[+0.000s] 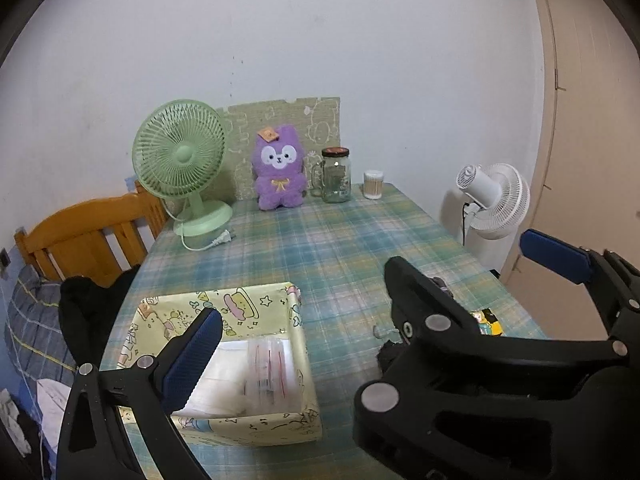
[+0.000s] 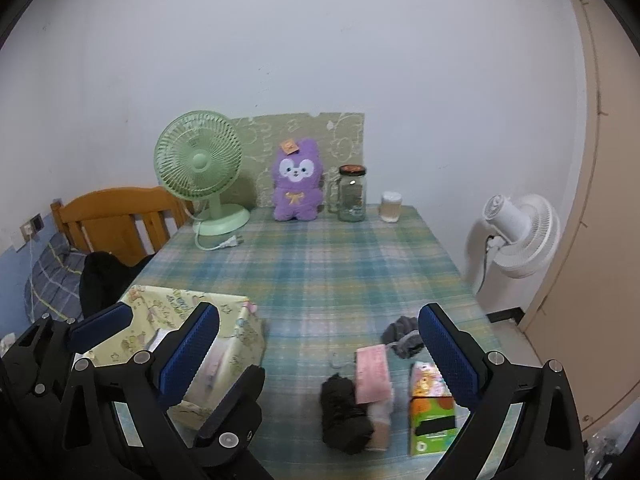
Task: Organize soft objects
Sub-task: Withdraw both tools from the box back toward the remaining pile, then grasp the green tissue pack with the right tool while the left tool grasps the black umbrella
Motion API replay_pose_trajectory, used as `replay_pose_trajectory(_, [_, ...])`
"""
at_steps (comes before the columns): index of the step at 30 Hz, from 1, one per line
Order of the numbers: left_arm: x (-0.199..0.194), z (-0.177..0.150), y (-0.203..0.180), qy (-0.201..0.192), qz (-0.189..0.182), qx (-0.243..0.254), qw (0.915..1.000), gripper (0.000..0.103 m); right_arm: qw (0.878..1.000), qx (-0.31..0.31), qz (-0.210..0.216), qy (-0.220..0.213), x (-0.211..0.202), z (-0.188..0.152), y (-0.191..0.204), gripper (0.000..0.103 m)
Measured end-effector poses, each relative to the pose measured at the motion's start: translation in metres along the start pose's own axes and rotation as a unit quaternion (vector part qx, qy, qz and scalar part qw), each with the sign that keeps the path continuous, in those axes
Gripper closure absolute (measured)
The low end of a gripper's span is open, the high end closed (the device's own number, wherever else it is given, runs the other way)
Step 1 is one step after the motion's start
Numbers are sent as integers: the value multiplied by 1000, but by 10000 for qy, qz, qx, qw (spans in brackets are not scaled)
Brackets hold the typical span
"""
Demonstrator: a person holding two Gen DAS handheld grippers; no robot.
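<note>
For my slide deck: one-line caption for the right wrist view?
Open right gripper hovers over rolled socks and tissue pack beside the storage box.

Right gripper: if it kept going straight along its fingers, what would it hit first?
Probably the pink packet, lying with the dark rolled cloth between the open fingers of the right gripper. Otherwise the plaid tablecloth; depth is unclear.

box (image 2: 236,344) left | socks (image 2: 346,412) right; plush (image 2: 297,186) behind, between fan (image 2: 200,160), jar (image 2: 352,194)
</note>
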State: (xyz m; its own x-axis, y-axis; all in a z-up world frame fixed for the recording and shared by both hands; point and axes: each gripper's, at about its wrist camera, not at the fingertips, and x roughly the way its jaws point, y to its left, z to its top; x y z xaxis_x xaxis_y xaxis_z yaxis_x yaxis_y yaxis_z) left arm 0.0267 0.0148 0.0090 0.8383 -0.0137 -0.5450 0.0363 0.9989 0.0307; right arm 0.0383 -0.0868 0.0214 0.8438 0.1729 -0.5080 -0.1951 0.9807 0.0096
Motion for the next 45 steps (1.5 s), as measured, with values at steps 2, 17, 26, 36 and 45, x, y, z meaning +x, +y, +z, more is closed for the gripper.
replay_pose_trajectory(2, [0, -1, -6, -35, -26, 22, 10000, 1, 10000, 23, -26, -32, -4, -2, -7, 2])
replay_pose_trajectory(17, [8, -12, -52, -35, -325, 157, 9993, 7, 9993, 241, -271, -20, -7, -25, -54, 2])
replay_pose_trajectory(26, [25, -25, -73, 47, -517, 234, 9984, 16, 9991, 295, -307, 53, 3, -44, -74, 2])
replay_pose_trajectory(36, [55, -47, -85, 348, -493, 269, 9978, 16, 9983, 377, -390, 220, 24, -73, -91, 2])
replay_pose_trajectory(45, [78, -62, -90, 611, -541, 402, 9959, 19, 9974, 426, -338, 475, 46, -91, -98, 8])
